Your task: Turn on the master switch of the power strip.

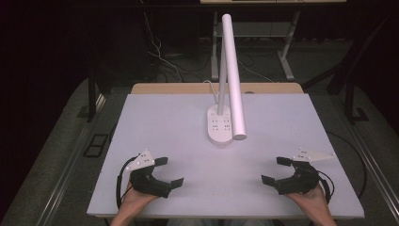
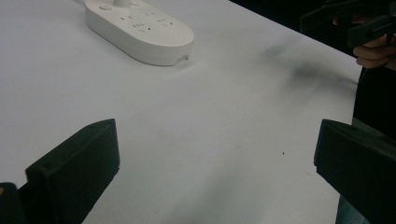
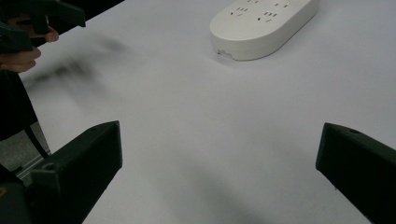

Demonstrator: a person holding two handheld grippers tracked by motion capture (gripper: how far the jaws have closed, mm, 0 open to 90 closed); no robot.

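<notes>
A white desk lamp stands mid-table: its oval base point(image 1: 220, 125) carries sockets, and a long white tube head point(image 1: 233, 75) slants over it. The same base point(image 2: 140, 30) lies far ahead in the left gripper view and at the top point(image 3: 264, 25) in the right gripper view. My left gripper point(image 1: 168, 171) sits near the table's front left, jaws wide open and empty point(image 2: 217, 163). My right gripper point(image 1: 276, 170) rests at the front right, also open with nothing between its jaws point(image 3: 219, 168). Both point toward the middle of the table.
The white tabletop point(image 1: 164, 122) has a wooden strip point(image 1: 188, 88) along its far edge. Cables point(image 1: 160, 56) and table legs stand on the dark floor behind. In the left gripper view, the other hand point(image 2: 373, 46) holds its gripper at the top right.
</notes>
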